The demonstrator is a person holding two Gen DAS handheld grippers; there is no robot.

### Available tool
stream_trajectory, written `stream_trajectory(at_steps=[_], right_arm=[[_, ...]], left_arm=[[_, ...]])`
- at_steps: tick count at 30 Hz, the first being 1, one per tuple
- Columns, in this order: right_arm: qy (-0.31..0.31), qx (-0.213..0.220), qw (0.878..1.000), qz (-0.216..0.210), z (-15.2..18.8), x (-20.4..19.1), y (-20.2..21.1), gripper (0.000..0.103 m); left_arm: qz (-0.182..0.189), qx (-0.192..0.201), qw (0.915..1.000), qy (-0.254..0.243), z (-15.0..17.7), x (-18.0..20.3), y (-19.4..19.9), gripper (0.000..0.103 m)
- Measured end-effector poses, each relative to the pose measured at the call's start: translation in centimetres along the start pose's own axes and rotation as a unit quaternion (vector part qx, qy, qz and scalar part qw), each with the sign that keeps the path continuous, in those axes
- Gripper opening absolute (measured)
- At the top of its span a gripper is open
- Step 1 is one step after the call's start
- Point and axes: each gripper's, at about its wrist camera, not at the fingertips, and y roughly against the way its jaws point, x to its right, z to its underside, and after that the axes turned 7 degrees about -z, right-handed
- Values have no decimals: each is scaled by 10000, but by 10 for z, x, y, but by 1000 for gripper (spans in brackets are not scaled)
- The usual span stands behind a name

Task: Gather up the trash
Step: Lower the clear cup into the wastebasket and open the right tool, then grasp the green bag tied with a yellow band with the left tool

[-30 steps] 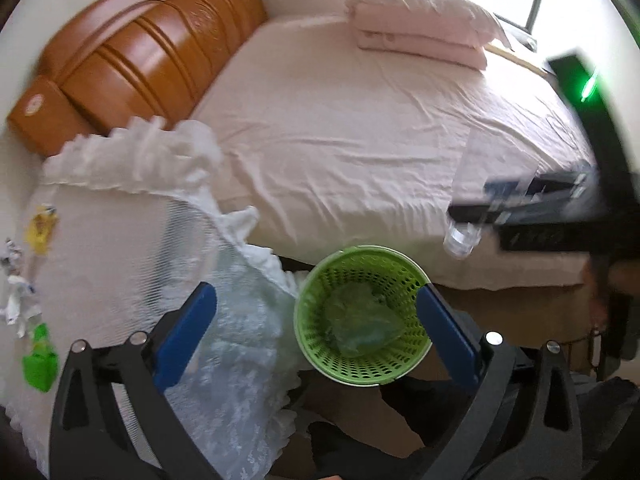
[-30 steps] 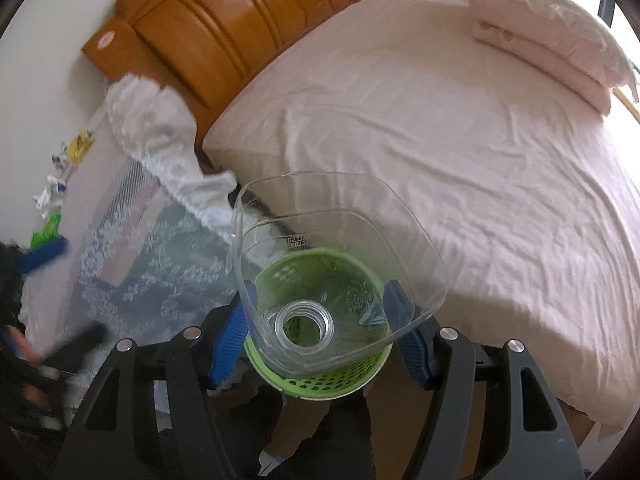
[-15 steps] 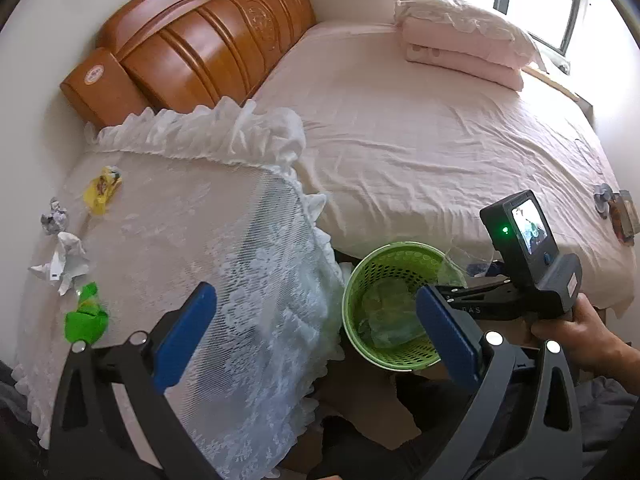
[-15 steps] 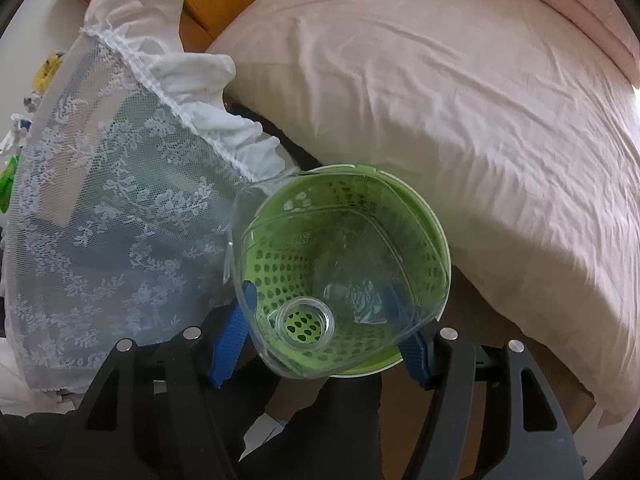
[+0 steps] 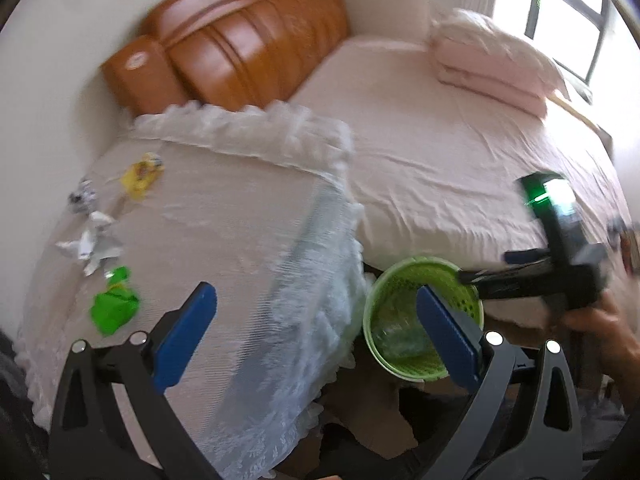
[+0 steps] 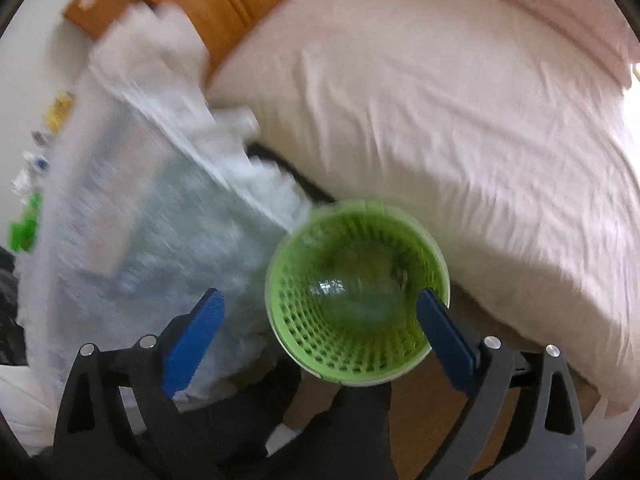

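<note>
My right gripper (image 6: 320,320) hangs over the green basket (image 6: 356,364) with its blue fingers (image 6: 192,336) spread wide and nothing between them. The clear plastic bottle (image 6: 352,292) lies down inside the basket, a blurred, glassy shape against the green mesh; from my other camera it shows as a pale shine at the basket's bottom (image 5: 396,336). The basket stands on the floor in the gap between the bed (image 6: 460,120) and the small table draped in a white lace cloth (image 6: 132,216), close against the hanging lace. My left gripper (image 5: 316,340) is also spread open and holds nothing; it sits above the near edge of the lace cloth (image 5: 224,240), with one blue finger (image 5: 444,340) crossing in front of the basket (image 5: 460,280). On the far left part of the table top more litter lies loose: a crumpled green wrapper (image 5: 114,310), a crumpled white paper (image 5: 90,242) just beyond it, a yellow wrapper (image 5: 142,176) farther back, and a small grey scrap (image 5: 82,196) near the wall. They lie close together but apart from one another. In the left camera my right hand (image 5: 600,324) grips the black handle of the other tool, whose small screen (image 5: 560,196) glows green above the bed's edge. A wooden headboard (image 5: 240,60) and folded pink bedding (image 5: 488,60) stand at the far side.
</note>
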Motion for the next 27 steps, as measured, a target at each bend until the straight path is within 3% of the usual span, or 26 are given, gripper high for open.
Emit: stream_trajectory(at_steps=[5, 11, 17, 23, 27], right_arm=[[731, 905, 9932, -94, -32, -53, 77, 101], [1222, 1425, 9809, -508, -52, -112, 117, 101], [1497, 1393, 9753, -841, -58, -148, 113, 101], [1565, 1233, 9761, -863, -50, -163, 99, 101], [1504, 1046, 9793, -866, -46, -164, 85, 101]], left_arm=[[-555, 221, 9968, 536, 2, -50, 20, 95], [-1142, 292, 9871, 1080, 17, -111, 40, 95], [-1421, 140, 9805, 1352, 30, -144, 35, 95], [-1199, -162, 9778, 1708, 45, -161, 8, 95], [-1313, -393, 9759, 1701, 51, -173, -22, 95]])
